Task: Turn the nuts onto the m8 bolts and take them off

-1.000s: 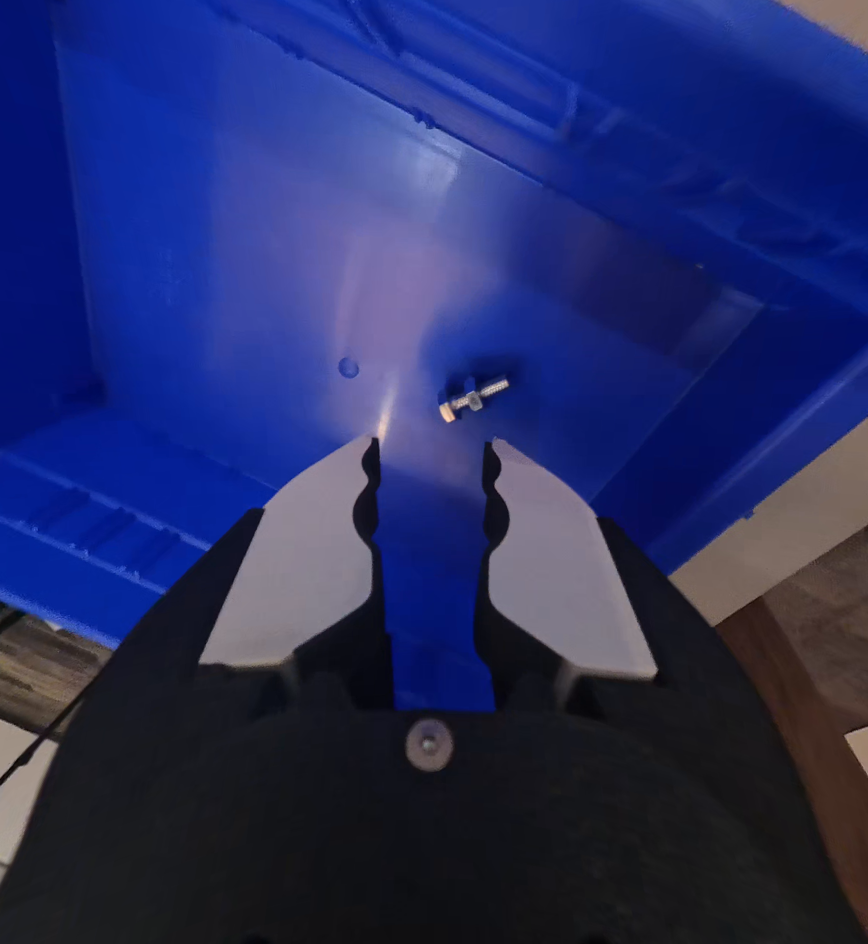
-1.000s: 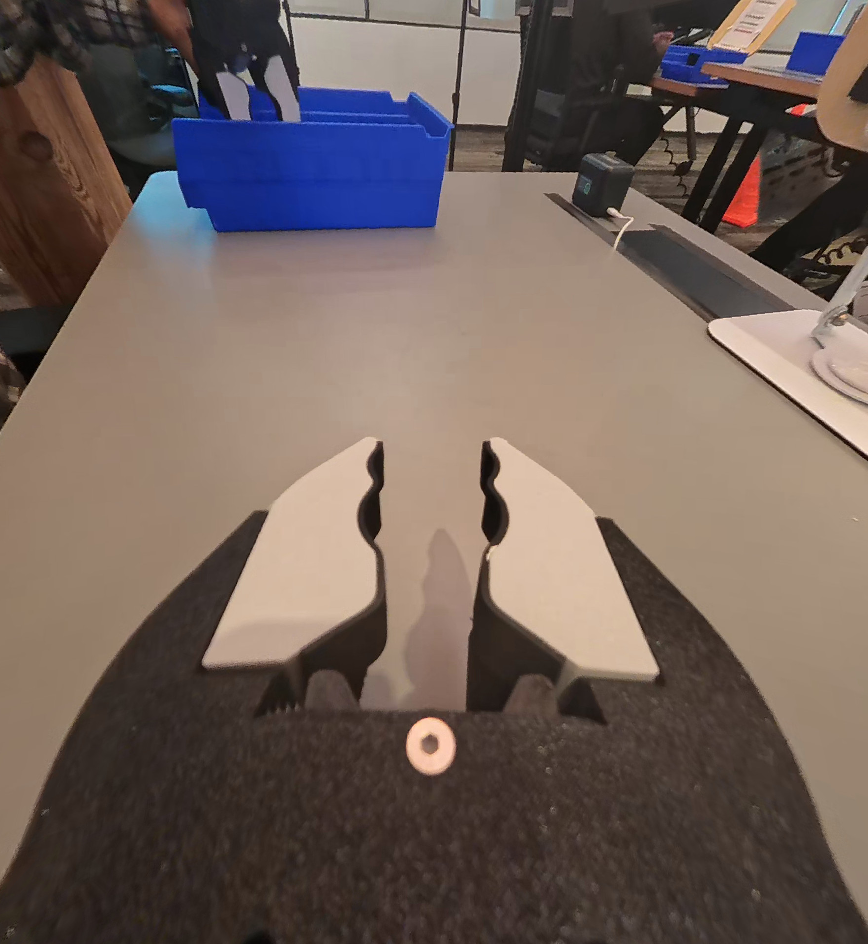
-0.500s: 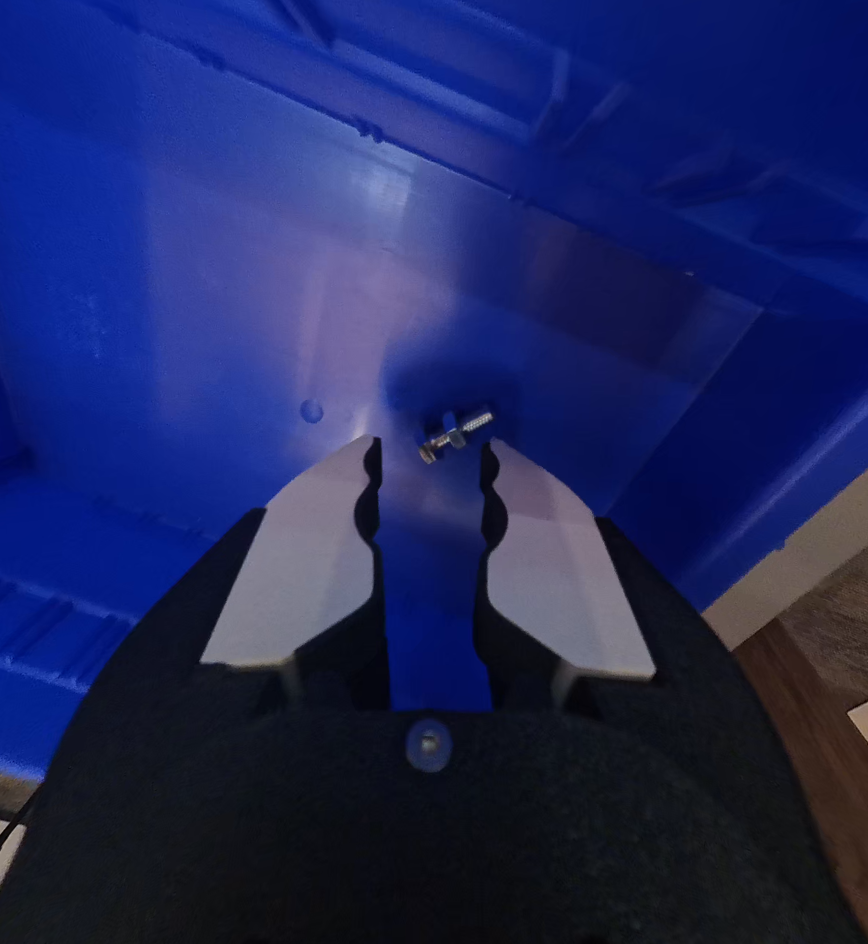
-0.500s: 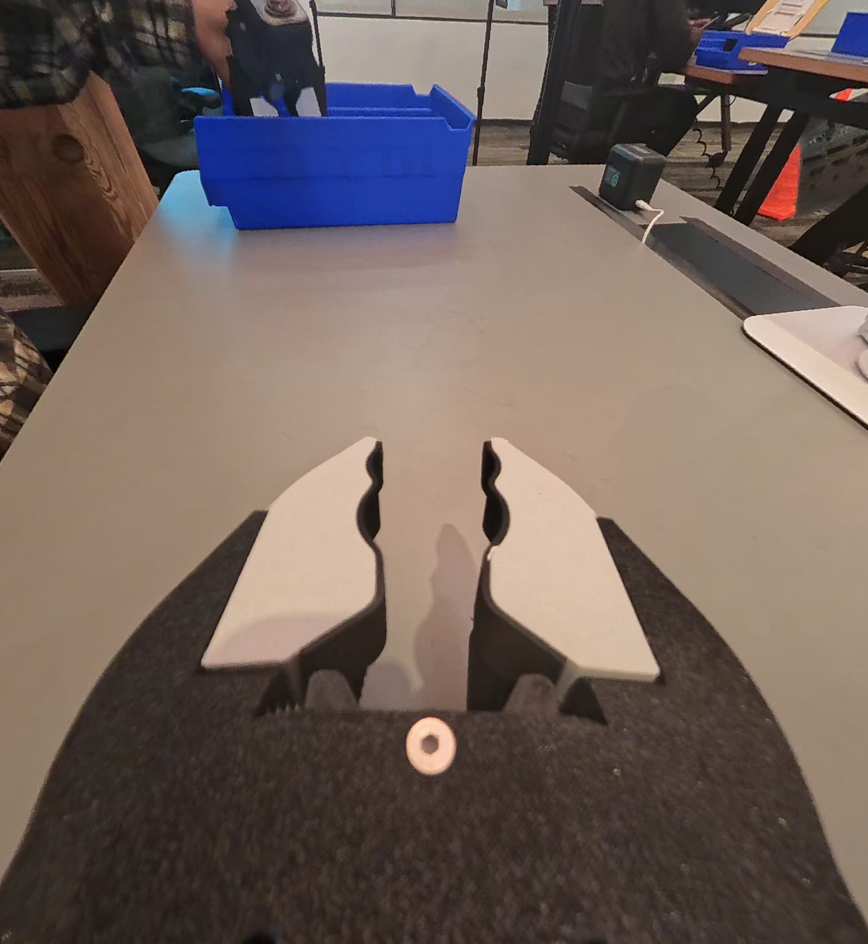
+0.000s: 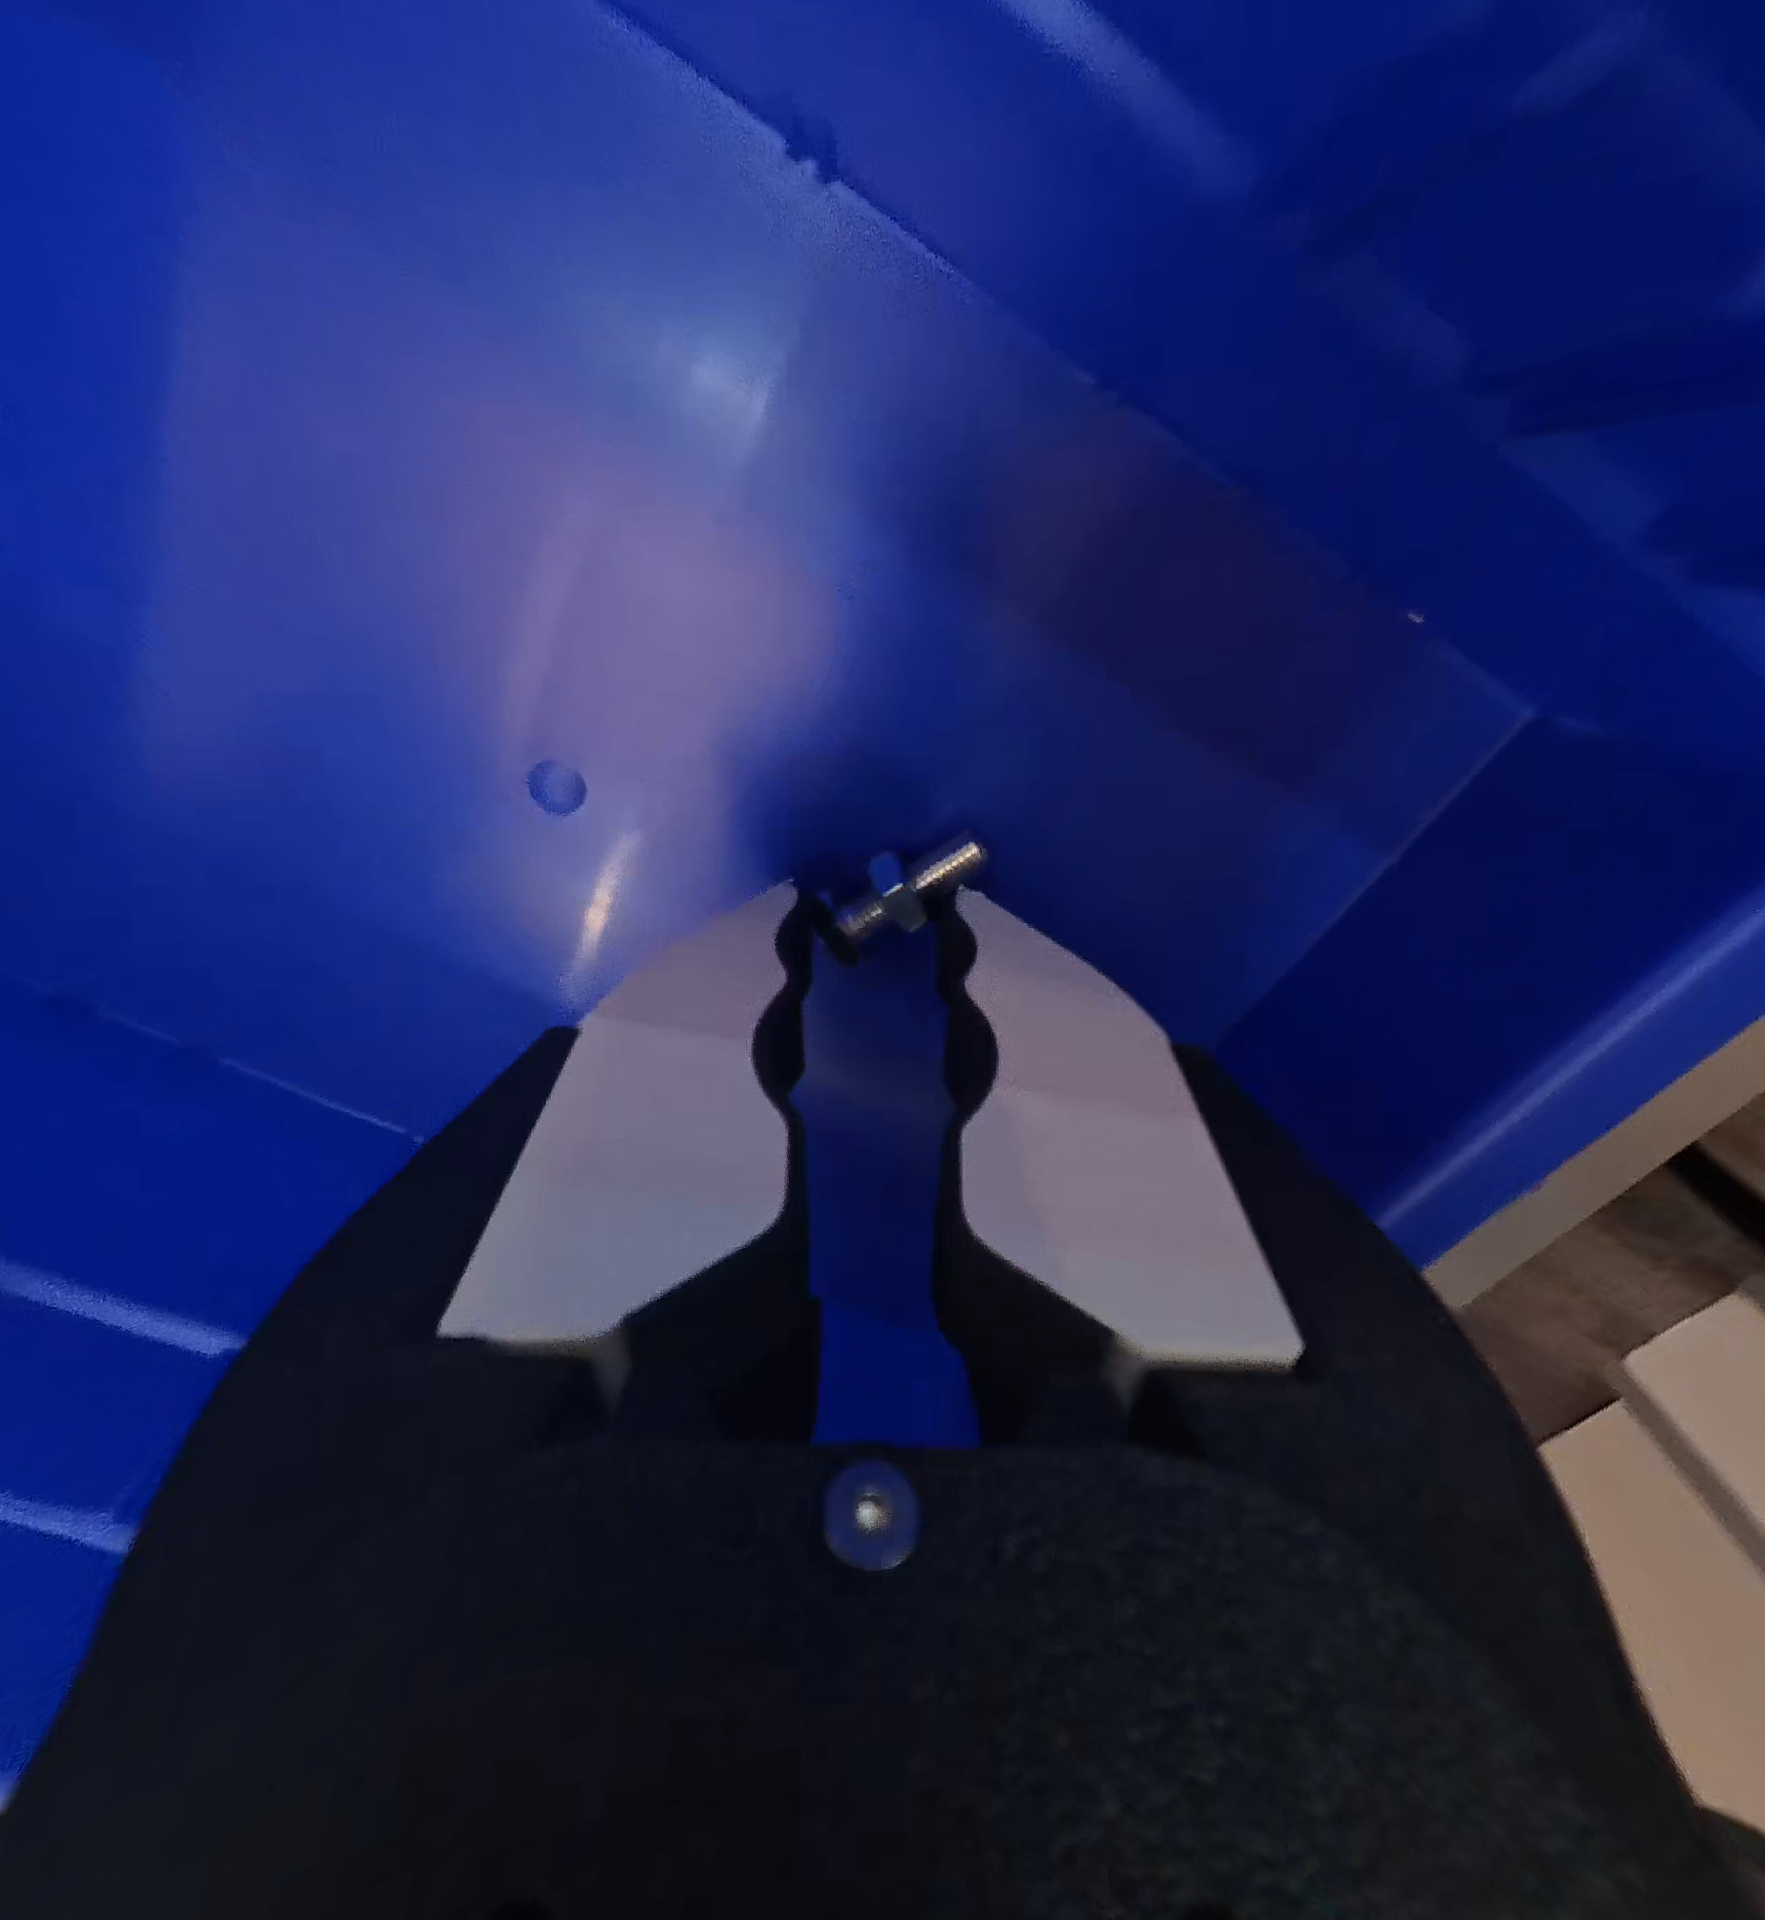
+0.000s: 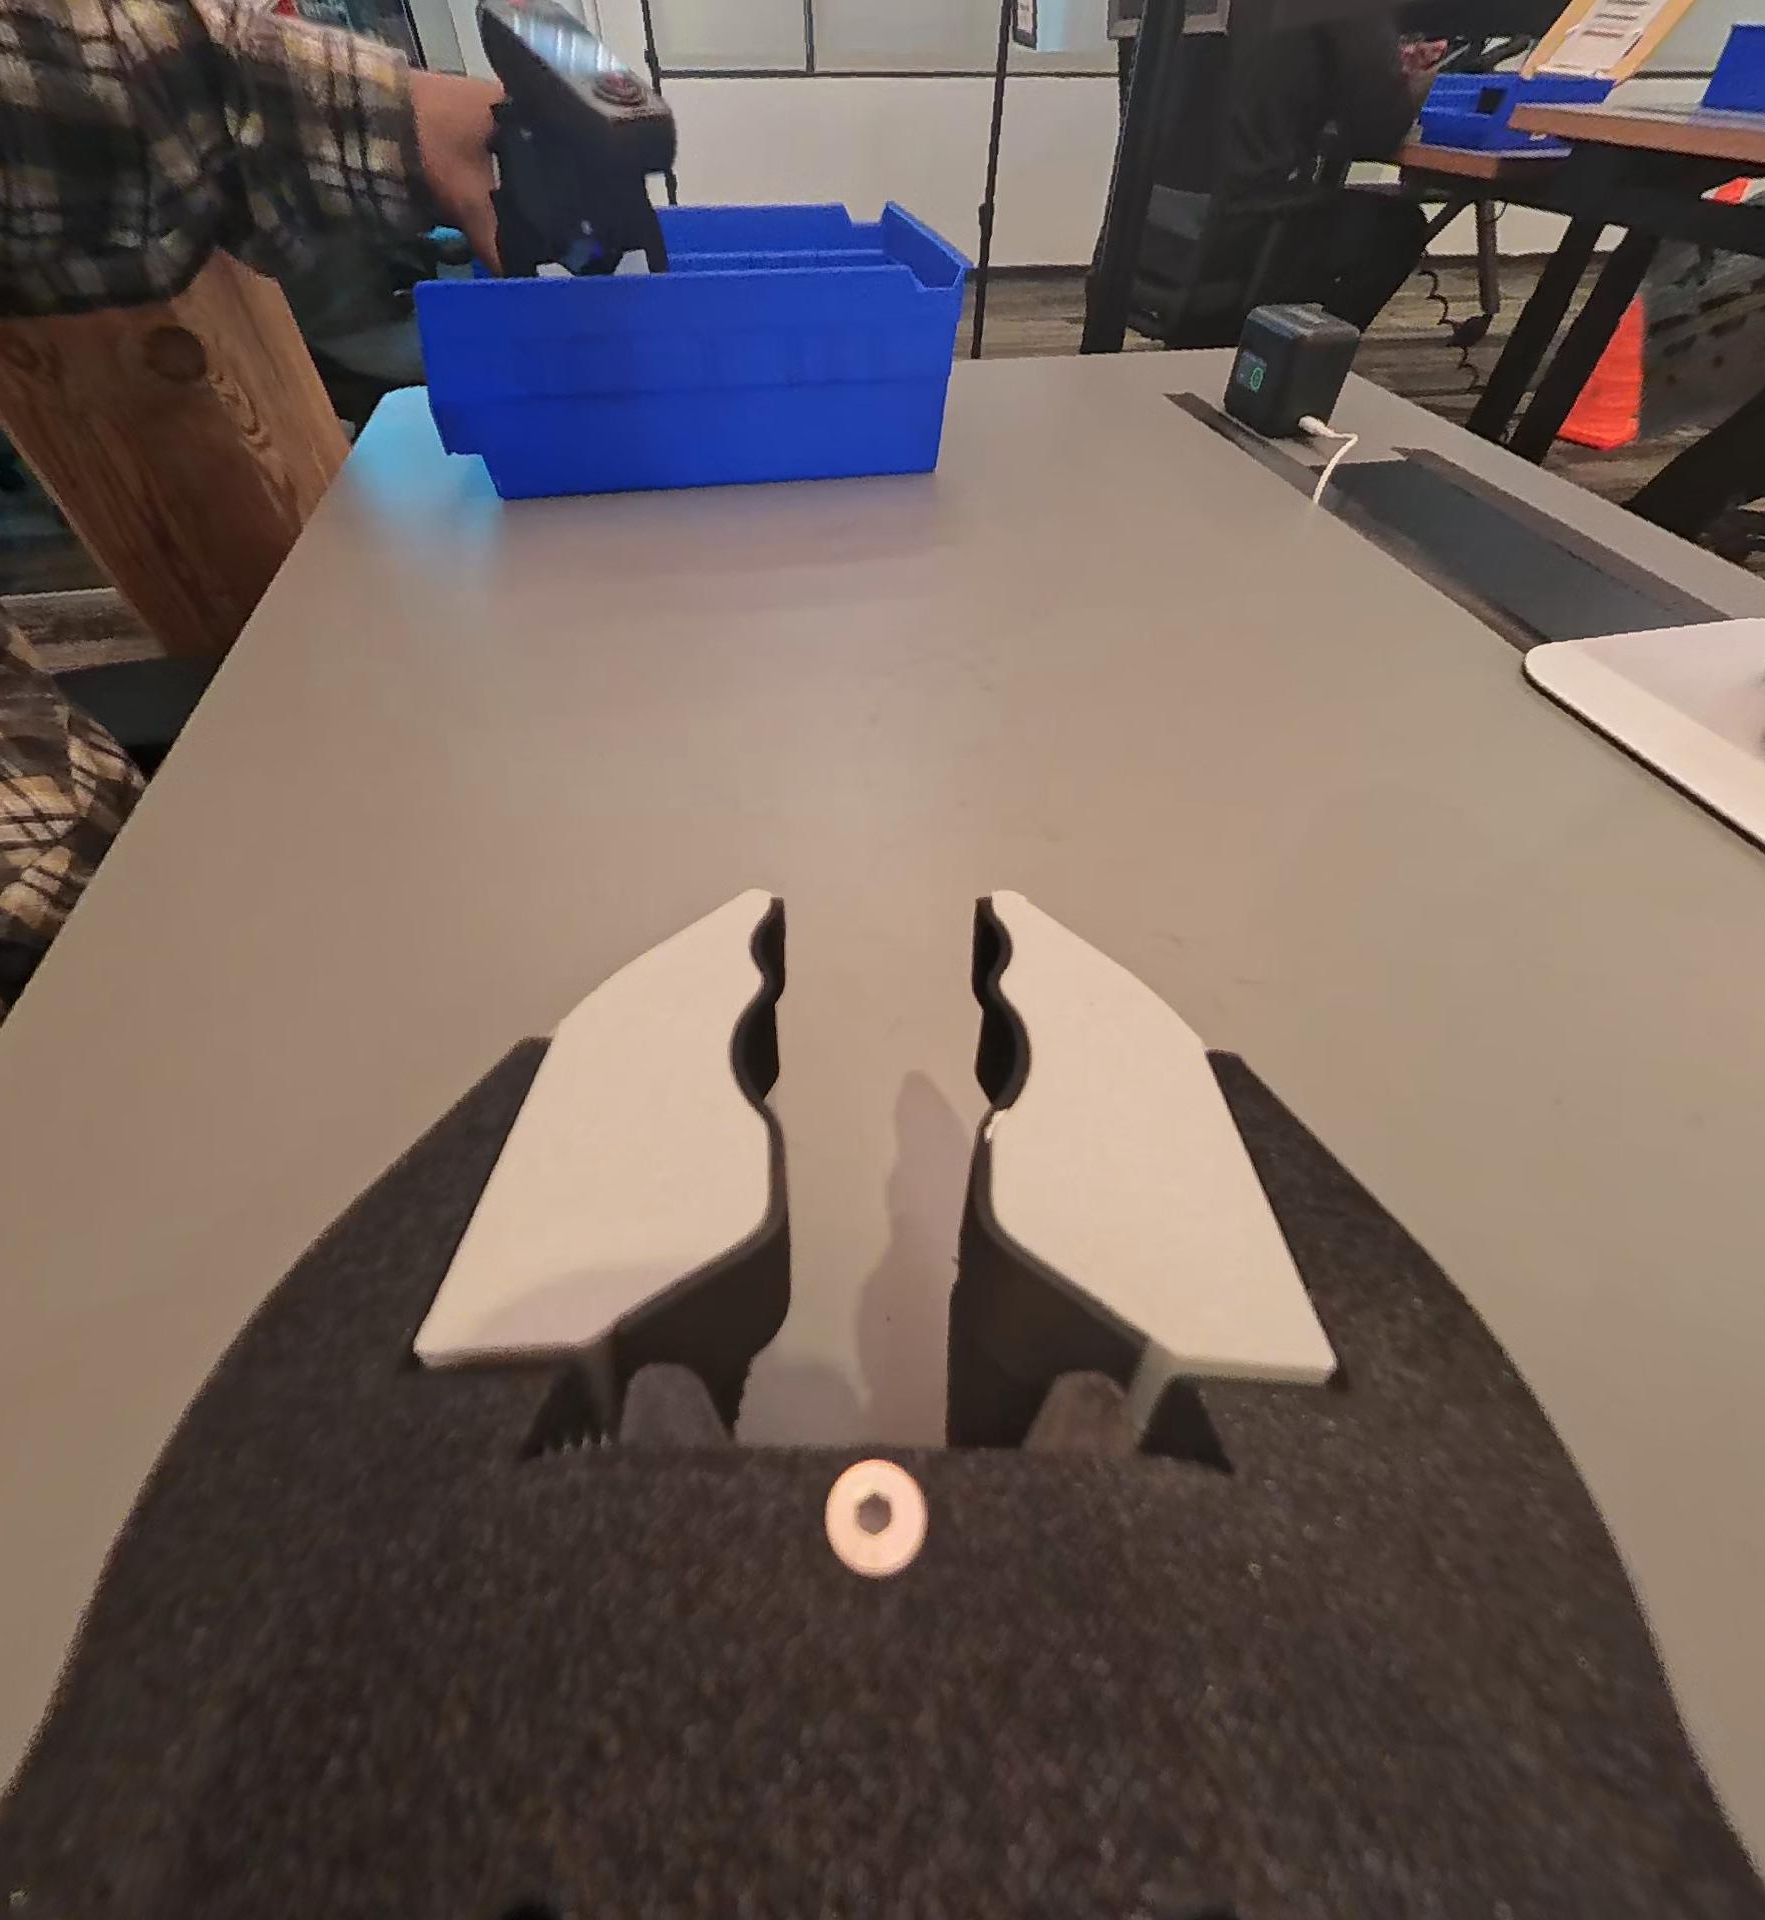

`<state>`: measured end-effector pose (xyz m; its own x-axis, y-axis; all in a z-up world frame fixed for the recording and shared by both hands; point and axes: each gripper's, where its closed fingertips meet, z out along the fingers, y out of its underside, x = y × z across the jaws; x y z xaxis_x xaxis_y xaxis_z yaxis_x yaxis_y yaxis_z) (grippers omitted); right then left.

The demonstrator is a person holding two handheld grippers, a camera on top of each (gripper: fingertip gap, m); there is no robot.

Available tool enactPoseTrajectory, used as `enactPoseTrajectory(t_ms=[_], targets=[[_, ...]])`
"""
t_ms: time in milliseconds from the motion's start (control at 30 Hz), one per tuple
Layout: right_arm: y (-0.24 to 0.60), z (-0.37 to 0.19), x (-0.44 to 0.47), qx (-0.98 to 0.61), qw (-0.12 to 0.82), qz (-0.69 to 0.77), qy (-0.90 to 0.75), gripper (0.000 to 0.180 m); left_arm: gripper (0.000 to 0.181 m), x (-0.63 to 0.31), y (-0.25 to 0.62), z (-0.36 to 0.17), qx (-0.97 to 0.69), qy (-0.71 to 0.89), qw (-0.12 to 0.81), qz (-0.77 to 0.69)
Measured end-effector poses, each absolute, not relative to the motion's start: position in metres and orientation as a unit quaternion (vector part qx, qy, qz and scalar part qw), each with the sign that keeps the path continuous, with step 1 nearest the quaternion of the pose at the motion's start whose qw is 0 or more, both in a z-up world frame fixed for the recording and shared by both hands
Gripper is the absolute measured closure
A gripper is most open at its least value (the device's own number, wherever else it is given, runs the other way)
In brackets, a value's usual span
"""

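Left wrist view: the left gripper (image 5: 878,914) had dropped deeper into the blue bin (image 5: 338,520) than half a second earlier. Its fingertips (image 5: 753,920), parted narrowly, now flanked the head end of the bolt (image 5: 909,891), which lay on the bin floor with a nut (image 5: 888,902) threaded on it. Whether they touched it could not be told. The pickup seemed imminent. Nothing else showed in the bin.

Right wrist view: the right gripper (image 6: 878,914) hovered low over the grey table (image 6: 961,675), jaws apart and empty. Far ahead, a hand in a plaid sleeve (image 6: 161,156) held the other gripper (image 6: 571,156) inside the bin (image 6: 691,395), lower than before.
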<state>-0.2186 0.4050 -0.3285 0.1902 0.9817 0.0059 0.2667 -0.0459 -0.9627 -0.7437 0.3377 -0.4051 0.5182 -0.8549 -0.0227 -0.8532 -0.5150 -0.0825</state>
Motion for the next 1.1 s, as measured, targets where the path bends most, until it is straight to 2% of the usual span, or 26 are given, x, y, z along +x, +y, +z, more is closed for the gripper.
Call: enactPoseTrajectory(t_ms=[233, 433, 567, 667, 767, 933, 1100], targets=[[0.403, -0.324, -0.216, -0.61, 0.471, 0.389, -0.505, 0.146, 0.158, -0.755, 0.338, -0.394, -0.91, 0.406, 0.083, -0.037], [0.402, -0.315, -0.214, -0.603, 0.483, 0.392, -0.499, 0.146, 0.158, -0.754, 0.357, -0.338, -0.918, 0.364, 0.157, -0.016], [0.404, -0.307, -0.21, -0.598, 0.493, 0.405, -0.485, 0.146, 0.158, -0.704, 0.383, -0.278, -0.898, 0.381, 0.217, 0.017], [0.405, -0.306, -0.207, -0.598, 0.493, 0.41, -0.48, 0.147, 0.158, -0.627, 0.404, -0.258, -0.883, 0.402, 0.244, 0.01], [0.407, -0.307, -0.205, -0.6, 0.494, 0.405, -0.481, 0.147, 0.158, -0.532, 0.424, -0.267, -0.865, 0.428, 0.26, -0.019], [0.409, -0.316, -0.2, -0.605, 0.485, 0.399, -0.488, 0.147, 0.159, -0.379, 0.441, -0.323, -0.844, 0.457, 0.253, -0.121], [0.412, -0.331, -0.194, -0.622, 0.466, 0.377, -0.504, 0.146, 0.159, -0.308, 0.443, -0.387, -0.853, 0.469, 0.194, -0.12]])
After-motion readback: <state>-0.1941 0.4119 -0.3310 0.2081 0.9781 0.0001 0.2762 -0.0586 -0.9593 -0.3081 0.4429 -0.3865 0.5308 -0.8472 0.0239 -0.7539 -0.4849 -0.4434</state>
